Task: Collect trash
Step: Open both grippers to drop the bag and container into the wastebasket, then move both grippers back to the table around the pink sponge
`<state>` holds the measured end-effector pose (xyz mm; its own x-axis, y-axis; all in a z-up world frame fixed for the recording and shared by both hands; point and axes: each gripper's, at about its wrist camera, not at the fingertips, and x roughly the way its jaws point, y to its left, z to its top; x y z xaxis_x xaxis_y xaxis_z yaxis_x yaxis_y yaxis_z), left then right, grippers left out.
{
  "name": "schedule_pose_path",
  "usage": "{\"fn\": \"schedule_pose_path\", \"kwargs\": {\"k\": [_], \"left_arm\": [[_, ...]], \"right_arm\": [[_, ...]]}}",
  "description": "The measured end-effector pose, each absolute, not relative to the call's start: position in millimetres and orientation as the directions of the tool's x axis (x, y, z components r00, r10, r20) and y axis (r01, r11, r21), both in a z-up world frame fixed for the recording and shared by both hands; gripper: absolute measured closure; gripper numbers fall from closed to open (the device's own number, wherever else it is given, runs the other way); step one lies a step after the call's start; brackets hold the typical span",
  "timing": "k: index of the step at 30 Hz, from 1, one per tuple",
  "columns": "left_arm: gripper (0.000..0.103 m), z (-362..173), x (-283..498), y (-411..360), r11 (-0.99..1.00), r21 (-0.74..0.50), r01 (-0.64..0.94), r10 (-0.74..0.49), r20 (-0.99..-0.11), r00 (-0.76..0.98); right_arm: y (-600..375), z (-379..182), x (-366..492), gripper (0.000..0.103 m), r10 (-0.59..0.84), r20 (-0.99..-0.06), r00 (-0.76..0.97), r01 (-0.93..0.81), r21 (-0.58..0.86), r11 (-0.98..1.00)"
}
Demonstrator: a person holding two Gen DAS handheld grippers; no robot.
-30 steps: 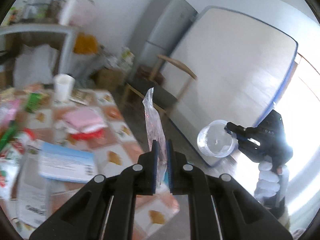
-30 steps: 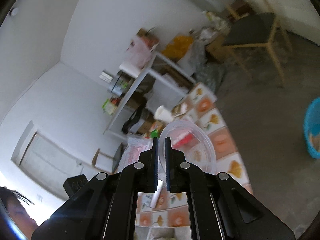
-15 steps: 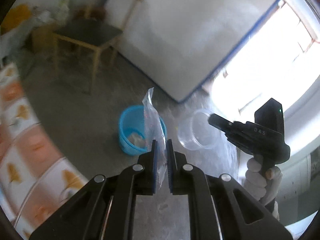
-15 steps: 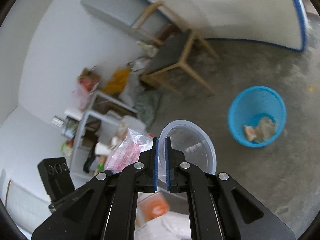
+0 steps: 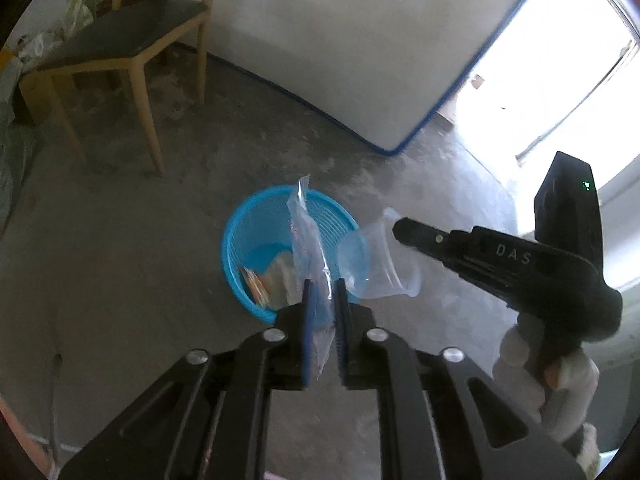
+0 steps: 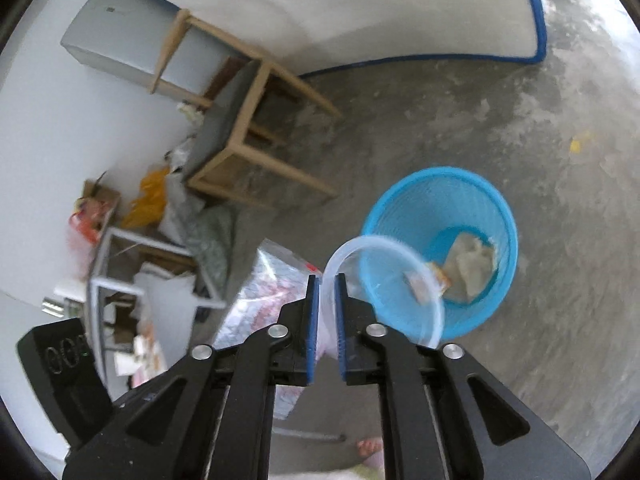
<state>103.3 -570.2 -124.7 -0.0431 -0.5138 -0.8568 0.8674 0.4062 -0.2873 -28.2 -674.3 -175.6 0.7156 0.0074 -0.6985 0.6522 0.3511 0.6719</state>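
Note:
My left gripper point(image 5: 323, 292) is shut on a clear plastic wrapper point(image 5: 307, 236) with red print and holds it upright above the blue mesh trash basket point(image 5: 240, 232) on the floor. My right gripper point(image 6: 324, 292) is shut on the rim of a clear plastic cup point(image 6: 384, 280), held tilted beside the basket point(image 6: 472, 196). The cup point(image 5: 376, 264) and right gripper also show in the left wrist view, just right of the wrapper. The wrapper point(image 6: 264, 300) shows left of the cup in the right wrist view. The basket holds crumpled paper point(image 6: 472, 264) and wrappers.
A wooden chair point(image 5: 116, 48) stands on the concrete floor beyond the basket. A white mattress with blue trim point(image 5: 360, 40) leans on the wall. A grey fridge point(image 6: 116, 40) and a cluttered metal shelf point(image 6: 132, 280) are at left.
Both grippers have swung from the table toward the floor and closed in over the blue basket. The wrapper and cup stay gripped and now hang just above the basket.

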Motion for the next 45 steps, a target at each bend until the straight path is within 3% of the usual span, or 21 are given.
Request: {"fn": "schedule_pose_path", "kwargs": {"k": [1, 2, 11, 18, 27, 29, 36, 45], "left_arm": [[0.066, -128.3, 102.9, -570.9, 0.41, -0.274, 0.87, -0.515, -0.857, -0.027], [0.061, -132.4, 104.3, -574.8, 0.42, -0.258, 0.87, -0.516, -0.856, -0.004], [0.056, -92.4, 115.4, -543.5, 0.398, -0.298, 0.868, -0.622, -0.783, 0.015], [0.051, -20.7, 119.4, -457.7, 0.386, -0.334, 0.86, -0.718, -0.694, 0.053], [0.043, 71.1, 118.1, -287.6, 0.512, -0.278, 0.813, -0.751, -0.605, 0.266], [0.041, 84.3, 118.2, -249.8, 0.552, -0.279, 0.786, -0.746, -0.586, 0.316], [0.035, 105.4, 131.7, -128.2, 0.654, -0.28, 0.703, -0.716, -0.527, 0.457], [0.028, 98.7, 175.3, -46.1, 0.759, -0.211, 0.617, -0.607, -0.571, 0.552]], "right_arm": [[-679.4, -182.1, -27.3, 0.065, 0.002, -0.711, 0.703, 0.668, 0.662, 0.342], [-682.2, -188.6, -25.6, 0.064, -0.006, -0.726, 0.688, 0.687, 0.648, 0.328], [-677.8, -183.9, -35.2, 0.064, -0.052, -0.744, 0.666, 0.711, 0.613, 0.344], [-647.8, -129.1, -51.3, 0.063, -0.128, -0.705, 0.697, 0.667, 0.573, 0.476], [-534.8, -17.2, -47.7, 0.044, -0.167, -0.623, 0.764, 0.487, 0.387, 0.783], [-510.7, 1.5, -43.0, 0.038, -0.146, -0.592, 0.793, 0.431, 0.375, 0.821], [-438.7, 51.3, -8.2, 0.034, 0.044, -0.523, 0.851, 0.227, 0.442, 0.868], [-370.6, 44.8, 68.2, 0.034, 0.336, -0.523, 0.783, 0.068, 0.609, 0.79]]}}
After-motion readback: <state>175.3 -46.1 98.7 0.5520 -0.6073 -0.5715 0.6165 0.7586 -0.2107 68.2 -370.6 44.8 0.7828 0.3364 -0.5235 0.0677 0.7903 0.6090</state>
